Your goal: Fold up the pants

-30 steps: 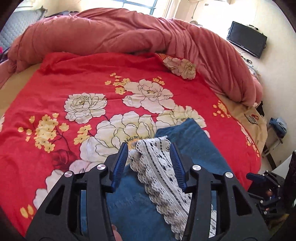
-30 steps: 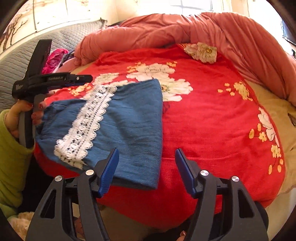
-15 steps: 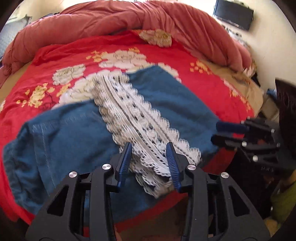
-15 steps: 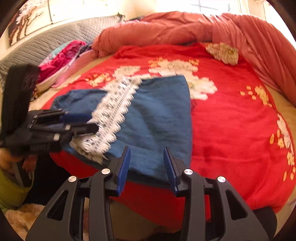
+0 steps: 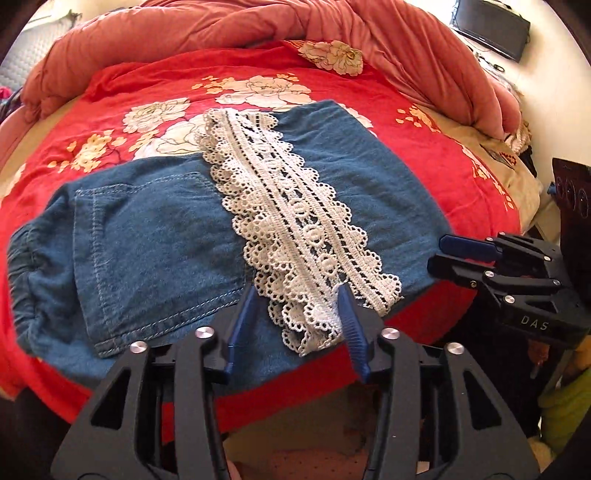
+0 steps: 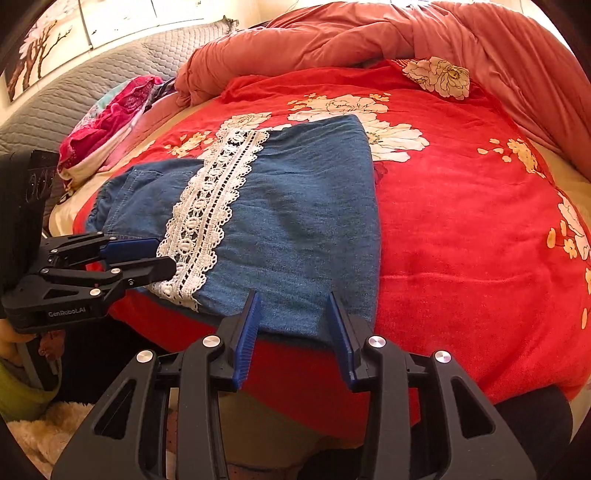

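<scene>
Since a second ago both grippers have drawn back toward the near edge of the bed, and their jaws, wide apart then, have narrowed; half a second ago they were closer together than they are now, so they have reopened a little. The left gripper [image 5: 297,314] sits at the lower middle of its own view, its blue fingers spread either side of the near end of the lace trim [image 5: 295,229] without pinching it; in the right wrist view it appears at the left edge [image 6: 147,258], its tips just at the lace end. The right gripper [image 6: 291,325] stands at the lower middle of its view, fingers parted around the near hem of the pants [image 6: 295,218], with cloth between them but not clamped.

The pants lie across the centre of both frames on the red floral blanket [image 6: 461,240], denim already doubled over so the lace band runs diagonally from upper middle toward the lower edge; a back pocket [image 5: 147,240] shows at the left of the left view; the pink duvet [image 5: 258,29] is heaped along the top.

By my reading, both claws are lined up on the near edge for a grasp; the next fold would likely carry that edge away from the viewer.
</scene>
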Demonstrator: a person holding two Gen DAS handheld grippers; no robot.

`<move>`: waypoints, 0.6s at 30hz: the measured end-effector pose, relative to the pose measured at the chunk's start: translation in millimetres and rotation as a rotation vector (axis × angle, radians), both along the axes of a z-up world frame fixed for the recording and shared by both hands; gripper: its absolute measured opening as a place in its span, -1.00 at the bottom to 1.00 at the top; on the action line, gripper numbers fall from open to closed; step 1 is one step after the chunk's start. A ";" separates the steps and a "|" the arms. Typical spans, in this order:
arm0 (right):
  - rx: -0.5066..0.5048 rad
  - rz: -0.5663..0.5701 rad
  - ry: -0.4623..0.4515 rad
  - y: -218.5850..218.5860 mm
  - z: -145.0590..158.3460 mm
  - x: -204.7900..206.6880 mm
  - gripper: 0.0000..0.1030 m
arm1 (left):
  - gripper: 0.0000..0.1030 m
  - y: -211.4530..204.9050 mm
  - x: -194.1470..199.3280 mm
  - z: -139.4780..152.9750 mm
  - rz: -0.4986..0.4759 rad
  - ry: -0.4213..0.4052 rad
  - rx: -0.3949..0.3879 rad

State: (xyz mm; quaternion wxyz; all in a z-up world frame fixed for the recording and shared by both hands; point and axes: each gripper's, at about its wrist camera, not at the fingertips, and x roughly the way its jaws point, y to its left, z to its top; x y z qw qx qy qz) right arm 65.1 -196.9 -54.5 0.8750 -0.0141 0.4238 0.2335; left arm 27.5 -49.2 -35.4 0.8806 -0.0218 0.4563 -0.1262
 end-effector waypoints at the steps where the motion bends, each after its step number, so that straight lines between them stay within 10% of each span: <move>1: 0.006 -0.002 0.000 -1.0 0.4 -0.7 -0.30 | -0.21 0.5 -1.7 0.9 0.005 -0.003 0.002; 18: 0.038 -0.059 -0.066 -6.3 33.3 -25.9 0.03 | -0.12 17.4 -25.9 23.8 0.037 -0.040 -0.019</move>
